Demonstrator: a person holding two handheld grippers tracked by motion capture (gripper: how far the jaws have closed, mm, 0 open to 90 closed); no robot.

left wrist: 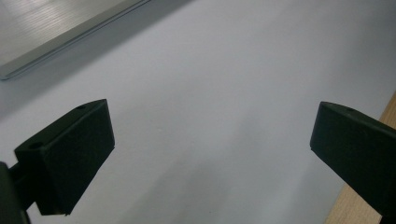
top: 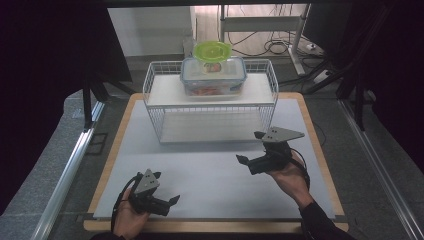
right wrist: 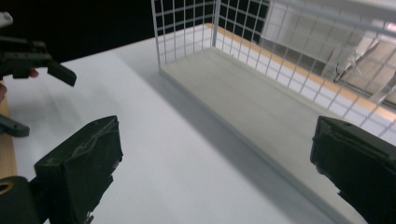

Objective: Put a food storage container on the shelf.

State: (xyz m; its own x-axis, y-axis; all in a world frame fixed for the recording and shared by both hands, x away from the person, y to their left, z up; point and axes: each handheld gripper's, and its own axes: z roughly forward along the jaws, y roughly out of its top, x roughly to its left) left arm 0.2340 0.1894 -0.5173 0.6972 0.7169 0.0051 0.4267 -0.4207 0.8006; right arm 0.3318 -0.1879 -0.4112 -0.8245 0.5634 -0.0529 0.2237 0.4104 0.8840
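Tongs in both hands, left [top: 161,186] and right [top: 251,146], are hovering spread wide and empty over the surface [top: 210,170], so they'd best be approaching the clip-lid food container [top: 213,76] on the wire rack's [top: 157,107] top shelf level, from both ends.

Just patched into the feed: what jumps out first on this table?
The white wire rack at the far middle of the table, carrying a clear lidded food box with a bright green lidded bowl on top. Nearer, the left tool and right tool are both open and hold nothing, above the pale mat.
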